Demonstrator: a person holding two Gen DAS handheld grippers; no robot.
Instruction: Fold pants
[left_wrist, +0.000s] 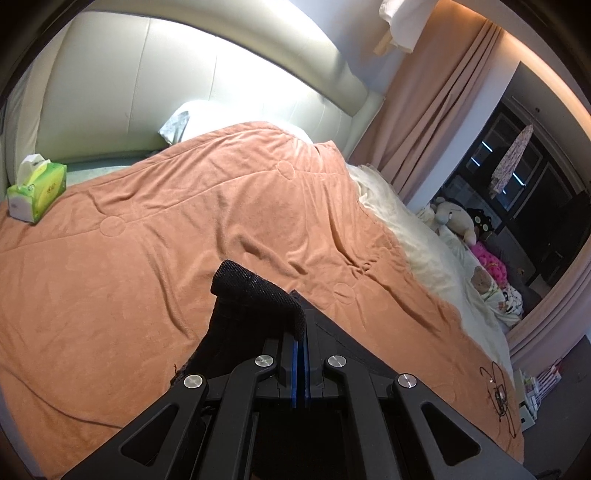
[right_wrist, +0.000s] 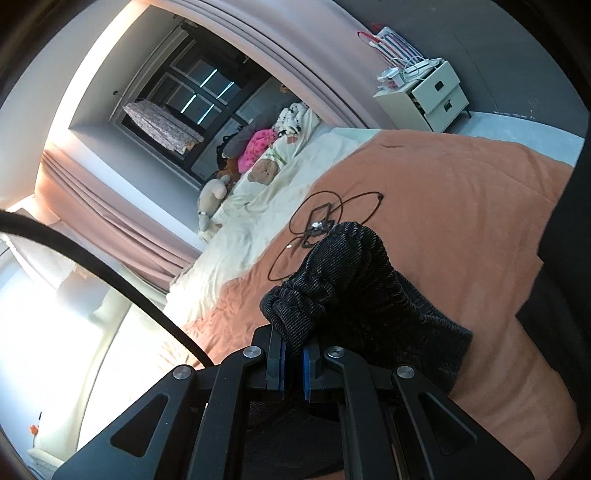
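Note:
The pants are dark, ribbed black fabric. In the left wrist view a fold of the pants sticks up over my left gripper, whose blue pads are shut on the cloth above the orange blanket. In the right wrist view a bunched edge of the pants rises from my right gripper, which is shut on it; the rest hangs down to the right over the blanket. Most of the garment is hidden below both grippers.
A green tissue box sits at the blanket's far left. A black cable coil lies on the blanket ahead of the right gripper. Plush toys and cream bedding line the window side. A white nightstand stands beyond the bed.

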